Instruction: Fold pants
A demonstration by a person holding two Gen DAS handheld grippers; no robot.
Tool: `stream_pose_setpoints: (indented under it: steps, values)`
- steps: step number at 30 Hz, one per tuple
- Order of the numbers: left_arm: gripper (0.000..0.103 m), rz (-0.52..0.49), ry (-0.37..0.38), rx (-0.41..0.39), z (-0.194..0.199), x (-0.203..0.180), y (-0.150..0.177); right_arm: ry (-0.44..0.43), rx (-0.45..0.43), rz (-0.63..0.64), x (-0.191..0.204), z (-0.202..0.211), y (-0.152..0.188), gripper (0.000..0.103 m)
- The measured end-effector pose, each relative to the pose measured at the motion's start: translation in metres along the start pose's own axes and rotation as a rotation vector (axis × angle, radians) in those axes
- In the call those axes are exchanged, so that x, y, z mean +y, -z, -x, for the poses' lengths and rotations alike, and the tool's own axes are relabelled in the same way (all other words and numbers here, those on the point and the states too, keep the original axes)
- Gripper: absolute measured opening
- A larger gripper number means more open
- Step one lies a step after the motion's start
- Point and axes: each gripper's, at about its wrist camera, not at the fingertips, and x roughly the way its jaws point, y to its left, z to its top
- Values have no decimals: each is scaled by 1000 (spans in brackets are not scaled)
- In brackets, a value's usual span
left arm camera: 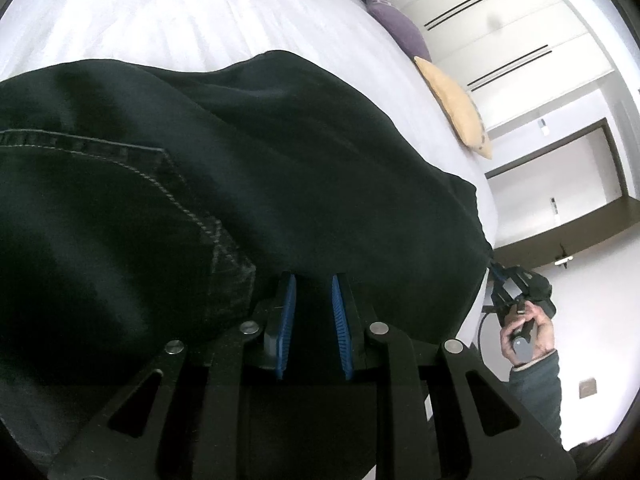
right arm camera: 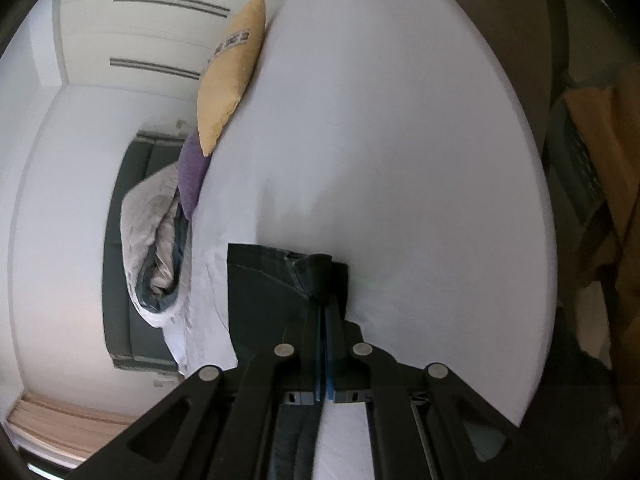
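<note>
**Pants on the bed, one edge pinched**

Pants (left arm camera: 224,184) of dark denim lie spread over the white bed (left arm camera: 192,12), a stitched pocket at their left. The left hand-held gripper (left arm camera: 313,284) hovers over the cloth, blue pads apart, holding nothing. Beyond lie a purple pillow (left arm camera: 400,28) and a yellow pillow (left arm camera: 456,108). The right hand-held gripper (right arm camera: 322,300) is clamped on a bunched pants edge.
</note>
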Motion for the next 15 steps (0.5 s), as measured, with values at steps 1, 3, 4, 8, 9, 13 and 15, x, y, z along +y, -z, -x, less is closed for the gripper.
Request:
stream_pose_setpoints:
  steps: [1,3,4,8,9,13,15]
  values:
    - [18,0,5,0,0,2,1,18,24,14,0,-5,-2,2]
    - [18,3,9,2,0,3,1,10,36,37,-1,-9,-5,2]
    - [18,2,5,2,0,3,0,-3,35,39,-1,-7,-6,3]
    - [18,-16,-19,3,3,-2,0,39,-35,32,-3,17,-8,36]
    - [18,-15,-21,2,3,-3,0,43,-53,43,0,25,-8,38]
    - [18,-20,-14,-7,4,-5,5,-43,77,157,28,34,10,37]
    - [18,-8,-3,-13,4,-4,7,-122,182,208,45,32,31,32]
